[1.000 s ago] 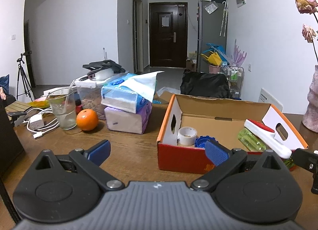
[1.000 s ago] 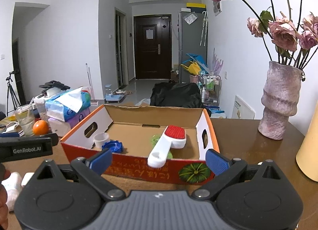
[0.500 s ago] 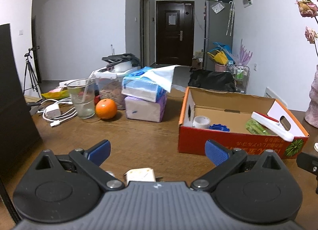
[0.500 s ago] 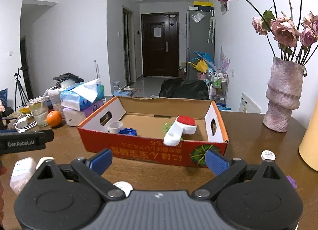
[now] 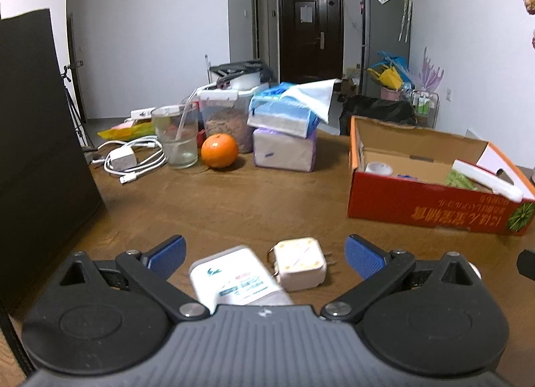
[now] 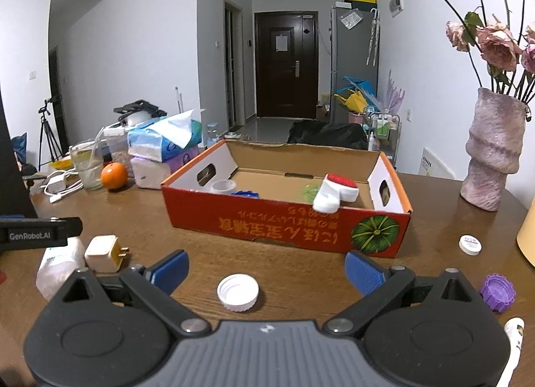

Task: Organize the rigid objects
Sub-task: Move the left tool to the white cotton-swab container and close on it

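My left gripper is open, low over the brown table. Between its blue pads lie a white bottle on its side and a cream plug adapter. My right gripper is open too, with a white cap lying between its fingers. The red cardboard box stands ahead of both; inside are a white-and-red brush, a tape roll, a blue lid and a green item. The right view also shows the bottle and adapter at left.
A purple cap, a small white lid and a white tube lie at right. A vase stands back right. Tissue packs, an orange, a glass, a charger cable and a black panel fill the left.
Both grippers have pulled back from the box toward the near table edge. The bottle, adapter and white cap have come into view between the fingers.
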Demonstrator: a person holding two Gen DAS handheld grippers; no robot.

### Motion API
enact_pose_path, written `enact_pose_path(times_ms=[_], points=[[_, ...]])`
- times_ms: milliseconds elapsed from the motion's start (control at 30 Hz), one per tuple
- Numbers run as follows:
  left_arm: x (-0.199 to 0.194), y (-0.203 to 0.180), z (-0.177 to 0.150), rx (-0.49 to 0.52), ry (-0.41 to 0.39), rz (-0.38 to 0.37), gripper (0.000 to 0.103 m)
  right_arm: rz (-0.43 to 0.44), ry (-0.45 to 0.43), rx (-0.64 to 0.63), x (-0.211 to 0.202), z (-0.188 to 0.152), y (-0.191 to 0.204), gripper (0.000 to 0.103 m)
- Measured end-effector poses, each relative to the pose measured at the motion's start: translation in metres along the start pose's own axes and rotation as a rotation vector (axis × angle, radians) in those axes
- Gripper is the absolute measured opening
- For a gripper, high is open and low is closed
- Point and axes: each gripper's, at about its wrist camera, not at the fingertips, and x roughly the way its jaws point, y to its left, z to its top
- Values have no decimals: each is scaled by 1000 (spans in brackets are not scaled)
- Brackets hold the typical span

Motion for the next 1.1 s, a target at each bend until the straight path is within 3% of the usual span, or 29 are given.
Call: enact_pose_path(times_ms=[300,533,800,1000,1100], points=[[16,8,-15,-8,69,27,103,5,33,-16,6,-8,16,100],[39,0,-22,6,104,107,103,5,56,-8,15,-12,19,100],[50,14,-23,-29,137,111,101,0,77,0,23,-17,16,100],[55,24,-24,-18,143,108,91,-4,82,8,25,-18,13,100],[60,31,-25,-22,157,104,80,-7,86,12,27,-19,12,100]])
